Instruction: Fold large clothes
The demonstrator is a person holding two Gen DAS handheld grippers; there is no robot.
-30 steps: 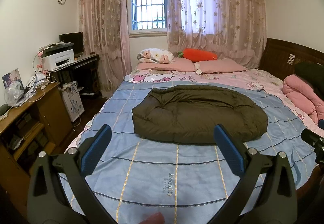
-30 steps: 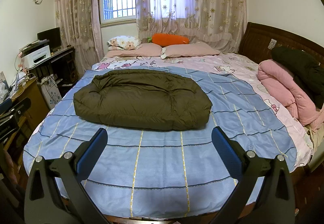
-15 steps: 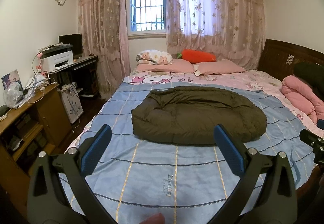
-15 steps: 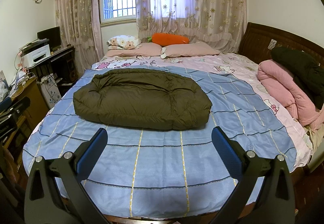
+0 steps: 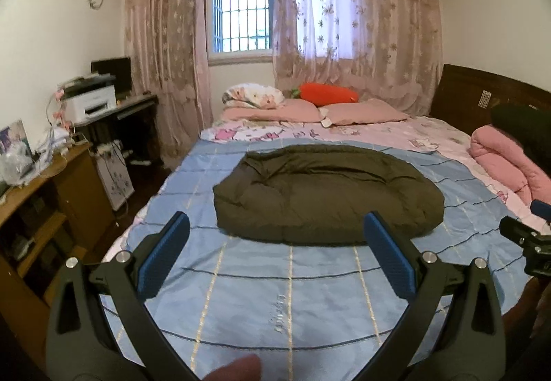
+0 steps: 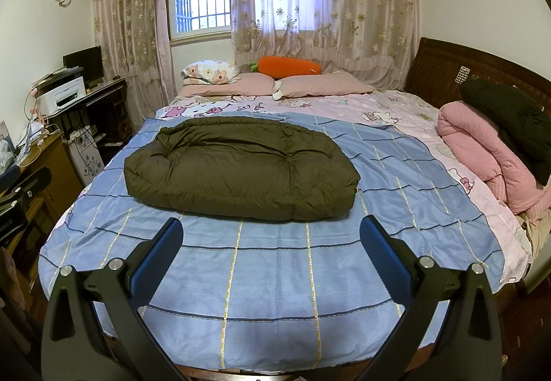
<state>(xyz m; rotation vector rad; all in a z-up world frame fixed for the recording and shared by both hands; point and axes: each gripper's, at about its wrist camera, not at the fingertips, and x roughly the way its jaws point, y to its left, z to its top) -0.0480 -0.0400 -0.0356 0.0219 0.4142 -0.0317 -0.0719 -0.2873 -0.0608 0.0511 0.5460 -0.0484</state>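
Little has moved since earlier: left view drifts slightly. Coat (image 6: 241, 171) lies folded mid-frame on bed (image 6: 275, 277), likely finished. Left hand-held gripper (image 5: 275, 255) and right hand-held gripper (image 6: 272, 255) hang back, both wide, empty.

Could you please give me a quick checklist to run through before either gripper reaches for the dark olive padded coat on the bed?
1. Left gripper open and empty: ok.
2. Right gripper open and empty: ok.
3. Dark olive padded coat lying on the blue checked sheet, nothing on top: ok.
4. Both grippers clear of the coat: ok.
5. Sleeves and zipper located: cannot tell.
6. Pink folded quilt apart from the coat: ok.
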